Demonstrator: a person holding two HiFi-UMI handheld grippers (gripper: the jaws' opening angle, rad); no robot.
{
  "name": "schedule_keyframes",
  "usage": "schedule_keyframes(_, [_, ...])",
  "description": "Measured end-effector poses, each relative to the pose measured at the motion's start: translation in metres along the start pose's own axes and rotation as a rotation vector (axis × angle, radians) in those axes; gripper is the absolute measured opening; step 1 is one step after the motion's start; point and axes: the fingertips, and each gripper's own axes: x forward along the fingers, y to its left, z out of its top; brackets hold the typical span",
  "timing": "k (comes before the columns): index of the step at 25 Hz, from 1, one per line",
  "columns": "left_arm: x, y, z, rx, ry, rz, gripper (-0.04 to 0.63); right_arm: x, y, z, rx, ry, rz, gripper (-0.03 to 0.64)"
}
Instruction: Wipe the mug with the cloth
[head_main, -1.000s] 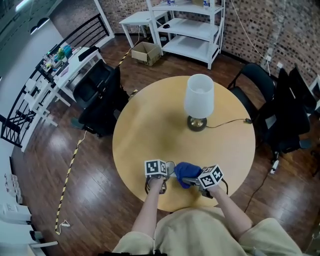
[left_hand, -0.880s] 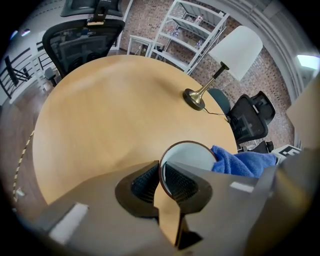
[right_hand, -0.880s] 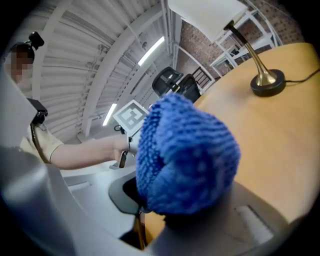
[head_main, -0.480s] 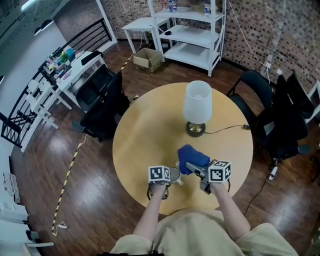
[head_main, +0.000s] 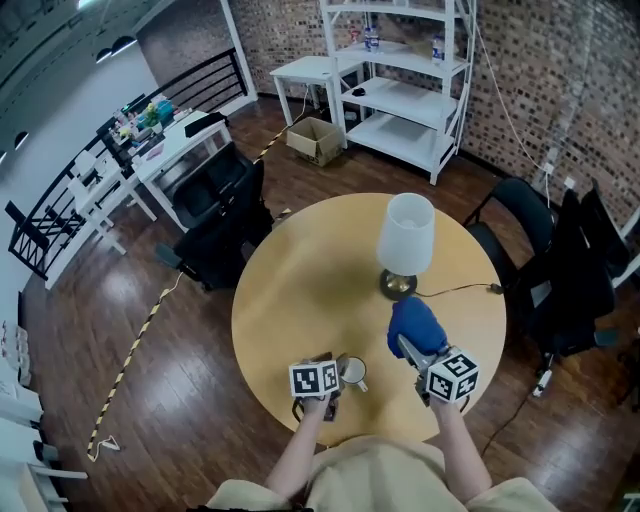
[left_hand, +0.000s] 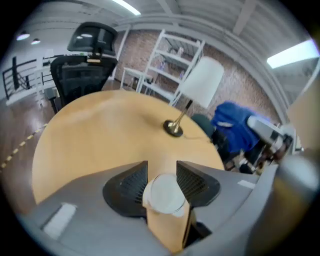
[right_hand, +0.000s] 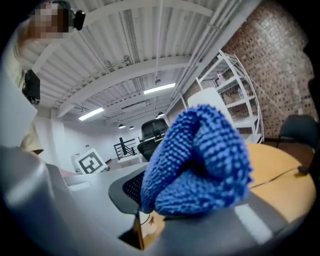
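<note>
At the left, near the edge of the round table (head_main: 290, 270) closest to the person, the left hand-held gripper (left_hand: 162, 166) has just been opening its jaws. They now stand about half apart, and the white mug (head_main: 352, 372) shows upright in the gap between them, with neither pad clearly pressing on it. Further right and well apart stands the lamp (head_main: 405, 235), its cord trailing off to the right. Rightmost, the right hand-held gripper (head_main: 408, 347) is clamped on the bunched blue cloth (head_main: 417, 322), which it holds up off the table and clear of the mug. To my eye the risk is the loose mug: if the cloth pushes on it before it is gripped, it could skid or tip towards the near edge. A wide swing might also snag the lamp.
</note>
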Motion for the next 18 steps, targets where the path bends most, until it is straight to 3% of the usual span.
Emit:
schedule_keyframes(2, [-0.026, -0.024, 0.047, 0.012, -0.172, -0.069, 0.192, 0.001, 0.0, 0.026, -0.063, -0.037, -0.054, 0.061])
schedule_keyframes(5, [-0.07, -0.059, 0.112, 0.148, -0.419, -0.135, 0.282, 0.005, 0.012, 0.063, -0.148, -0.083, -0.067, 0.061])
schedule_keyframes(8, [-0.117, -0.084, 0.163, 0.25, -0.653, -0.155, 0.287, 0.01, 0.025, 0.087, -0.268, -0.087, -0.051, 0.061])
schedule_keyframes(13, [-0.163, -0.088, 0.193, 0.406, -0.783, 0.009, 0.322, 0.006, 0.045, 0.113, -0.343, -0.125, -0.063, 0.061])
schedule_keyframes(18, [-0.181, -0.08, 0.197, 0.417, -0.83, 0.077, 0.327, 0.0, 0.052, 0.124, -0.362, -0.15, -0.072, 0.061])
